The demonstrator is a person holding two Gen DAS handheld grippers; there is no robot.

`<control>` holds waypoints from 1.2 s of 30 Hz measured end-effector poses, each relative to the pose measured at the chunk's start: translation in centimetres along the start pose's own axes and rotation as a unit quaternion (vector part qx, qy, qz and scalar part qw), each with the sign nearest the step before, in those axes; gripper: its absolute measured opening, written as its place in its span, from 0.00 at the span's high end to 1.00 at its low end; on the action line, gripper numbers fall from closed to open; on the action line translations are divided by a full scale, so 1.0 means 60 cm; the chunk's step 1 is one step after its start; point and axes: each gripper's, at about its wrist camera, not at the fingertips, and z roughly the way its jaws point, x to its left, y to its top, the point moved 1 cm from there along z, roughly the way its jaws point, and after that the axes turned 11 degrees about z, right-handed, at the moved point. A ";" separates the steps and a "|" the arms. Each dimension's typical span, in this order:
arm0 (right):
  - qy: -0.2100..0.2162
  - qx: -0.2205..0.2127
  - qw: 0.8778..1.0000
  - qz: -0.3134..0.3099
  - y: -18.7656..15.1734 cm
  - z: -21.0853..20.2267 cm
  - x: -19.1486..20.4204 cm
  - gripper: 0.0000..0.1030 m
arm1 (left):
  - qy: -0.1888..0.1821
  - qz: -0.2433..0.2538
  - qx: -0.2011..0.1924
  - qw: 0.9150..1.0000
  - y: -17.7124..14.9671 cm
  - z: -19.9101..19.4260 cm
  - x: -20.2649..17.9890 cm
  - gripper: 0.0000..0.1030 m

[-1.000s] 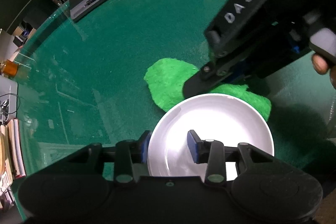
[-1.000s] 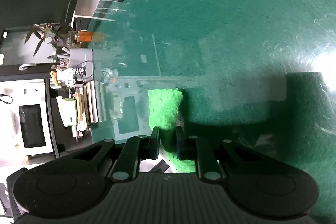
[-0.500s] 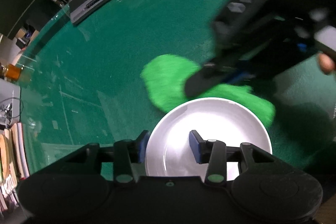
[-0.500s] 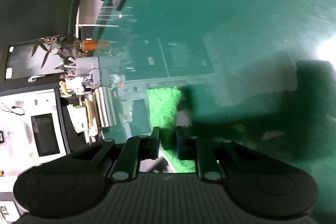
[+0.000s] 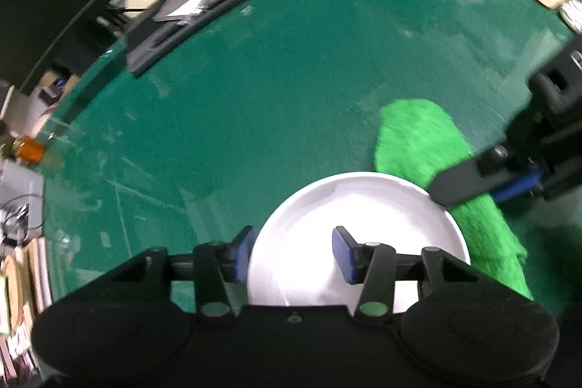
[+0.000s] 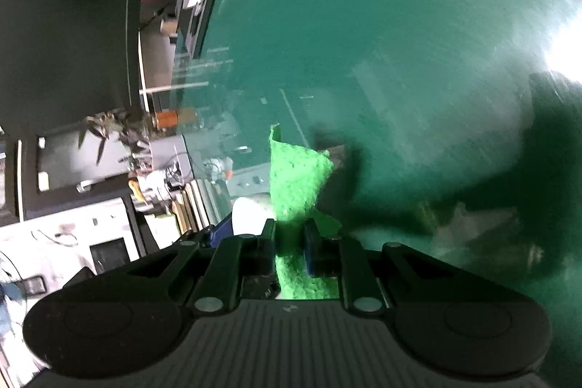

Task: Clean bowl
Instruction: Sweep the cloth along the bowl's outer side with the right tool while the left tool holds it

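**Me:** While my left gripper (image 5: 291,251) straddles the near rim of the white bowl (image 5: 358,231), one blue pad outside the wall and one inside, its jaws have just been opening, and I can't see either pad pressing the rim, so I'd call it apart and not gripping.

**You:** And your other hand?

**Me:** My right gripper (image 6: 289,242) is clamped tight on the green cloth (image 6: 296,180). From its own camera the cloth stands up between the fingers like a folded fan. From the left camera the same cloth (image 5: 418,140) drapes over the bowl's far right edge and down its side.

**You:** Where does the bowl sit?

**Me:** On the green table (image 5: 272,90), right under my left hand, well apart from the dark keyboard (image 5: 192,20) at the far edge.

**You:** How far along are you?

**Me:** I'd judge the wiping is mid-way or winding down. The bowl's inside looks plain white, no residue I can make out, though glare hides detail. The cloth is at the rim, not in the basin. What's left, as I read it, is finishing the edge or setting the cloth aside.
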 end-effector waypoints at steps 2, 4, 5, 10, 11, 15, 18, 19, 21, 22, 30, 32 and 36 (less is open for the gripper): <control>0.016 -0.016 1.000 0.015 -0.003 -0.003 -0.009 0.84 | -0.008 -0.017 0.004 1.000 -0.010 0.000 0.004 0.57; 0.031 -0.032 0.999 0.029 -0.007 -0.005 -0.017 0.84 | -0.008 -0.014 0.011 1.000 -0.023 0.006 -0.001 0.61; 0.052 -0.039 0.997 0.049 -0.010 -0.003 -0.025 0.84 | 0.001 -0.006 0.006 1.000 -0.027 0.006 -0.006 0.65; 0.070 -0.067 0.994 0.059 -0.003 0.019 -0.024 0.84 | 0.016 0.018 -0.014 1.000 -0.034 0.004 -0.010 0.67; 0.076 -0.074 0.992 0.068 0.002 0.031 -0.023 0.84 | 0.019 0.026 -0.020 0.999 -0.035 0.003 -0.013 0.67; 0.094 -0.107 0.987 0.079 -0.002 0.065 -0.021 0.84 | 0.014 0.051 -0.042 0.998 -0.044 -0.001 -0.017 0.67; 0.096 -0.130 0.983 0.083 -0.028 0.049 -0.037 0.84 | -0.006 0.066 -0.058 0.996 -0.046 -0.003 -0.013 0.62; 0.094 -0.138 0.982 0.082 -0.042 0.038 -0.046 0.84 | -0.010 0.068 -0.061 0.996 -0.046 -0.002 -0.012 0.61; 0.093 -0.155 0.979 0.095 -0.068 0.019 -0.071 0.84 | -0.019 0.083 -0.075 0.994 -0.046 -0.003 -0.013 0.61; 0.093 -0.163 0.977 0.102 -0.081 0.010 -0.083 0.84 | -0.019 0.092 -0.082 0.992 -0.046 -0.002 -0.014 0.61; 0.127 -0.183 0.966 0.132 -0.069 0.036 -0.088 0.84 | -0.019 0.120 -0.097 0.988 -0.043 0.007 -0.020 0.61; 0.133 -0.173 0.968 0.125 -0.047 0.053 -0.073 0.84 | -0.015 0.109 -0.088 0.990 -0.045 0.003 -0.027 0.60; 0.144 -0.152 0.972 0.103 -0.039 0.052 -0.055 0.84 | -0.015 0.101 -0.080 0.992 -0.039 0.004 -0.024 0.59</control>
